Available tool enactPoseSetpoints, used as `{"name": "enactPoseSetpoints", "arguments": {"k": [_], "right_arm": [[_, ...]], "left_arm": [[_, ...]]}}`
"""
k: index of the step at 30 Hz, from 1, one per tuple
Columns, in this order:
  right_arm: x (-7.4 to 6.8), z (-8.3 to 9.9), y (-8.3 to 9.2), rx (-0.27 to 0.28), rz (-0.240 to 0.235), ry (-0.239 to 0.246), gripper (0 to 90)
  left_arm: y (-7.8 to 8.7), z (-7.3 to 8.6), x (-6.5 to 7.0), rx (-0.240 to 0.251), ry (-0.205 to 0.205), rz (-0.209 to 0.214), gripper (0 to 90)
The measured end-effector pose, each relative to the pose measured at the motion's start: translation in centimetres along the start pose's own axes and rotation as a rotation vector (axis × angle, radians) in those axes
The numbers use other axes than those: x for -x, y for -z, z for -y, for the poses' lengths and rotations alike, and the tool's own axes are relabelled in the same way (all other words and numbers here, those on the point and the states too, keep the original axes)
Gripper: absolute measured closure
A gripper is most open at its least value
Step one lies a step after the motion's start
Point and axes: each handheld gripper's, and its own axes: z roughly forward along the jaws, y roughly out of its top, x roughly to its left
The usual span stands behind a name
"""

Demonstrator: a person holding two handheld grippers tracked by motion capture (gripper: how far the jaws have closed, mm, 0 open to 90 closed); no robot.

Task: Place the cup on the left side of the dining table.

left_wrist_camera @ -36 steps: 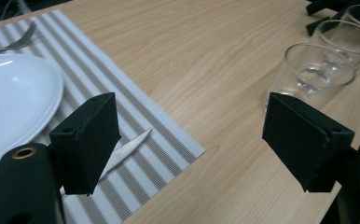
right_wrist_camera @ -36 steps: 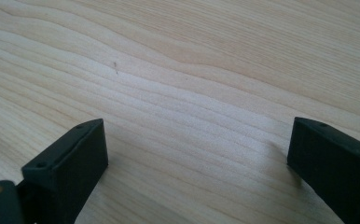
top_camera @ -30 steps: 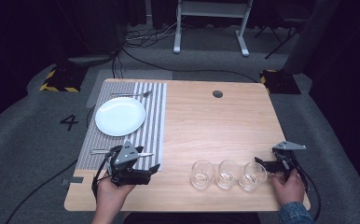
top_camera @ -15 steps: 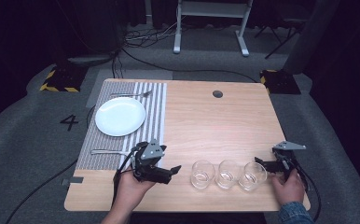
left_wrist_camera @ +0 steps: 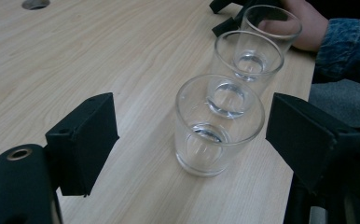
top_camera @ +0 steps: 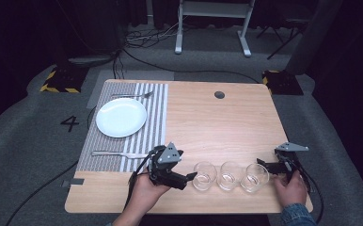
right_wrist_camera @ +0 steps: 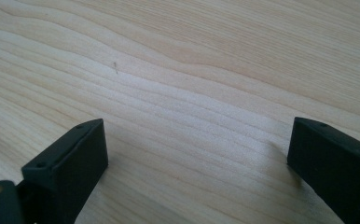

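Three clear empty glasses stand in a row near the table's front edge: the left glass (top_camera: 204, 175), the middle glass (top_camera: 230, 175) and the right glass (top_camera: 255, 177). My left gripper (top_camera: 189, 179) lies low on the table just left of the row and points at the left glass (left_wrist_camera: 218, 126). Its jaws have just been opening; the glass stands ahead between the black fingers (left_wrist_camera: 87, 140) and neither touches it. My right gripper (top_camera: 263, 165) rests right of the row, open, with bare wood between its jaws (right_wrist_camera: 197, 154). A hand in a denim sleeve (left_wrist_camera: 346, 51) holds it.
A striped placemat (top_camera: 156, 113) covers the table's left part, with a white plate (top_camera: 121, 117), a fork (top_camera: 118, 154) at its near edge and another utensil (top_camera: 132, 96) at its far edge. A cable hole (top_camera: 219, 94) sits at the back. The front edge is close behind both hands.
My left gripper has slid to the right, from the placemat's near edge up to the left glass, and its jaws have spread. The right gripper has stayed where it was.
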Motion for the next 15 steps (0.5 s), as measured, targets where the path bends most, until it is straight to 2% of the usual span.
{"name": "enactPoseSetpoints", "arguments": {"k": [8, 15], "right_arm": [[0.0, 0.0, 0.0, 0.0, 0.0, 0.0, 5.3], [0.0, 0.0, 0.0, 0.0, 0.0, 0.0, 5.3]], "left_arm": [[-1.7, 0.5, 0.5, 0.007, 0.013, 0.057, 13.2], [-3.6, 1.3, 0.6, 0.004, 0.022, 0.07, 10.0]]}}
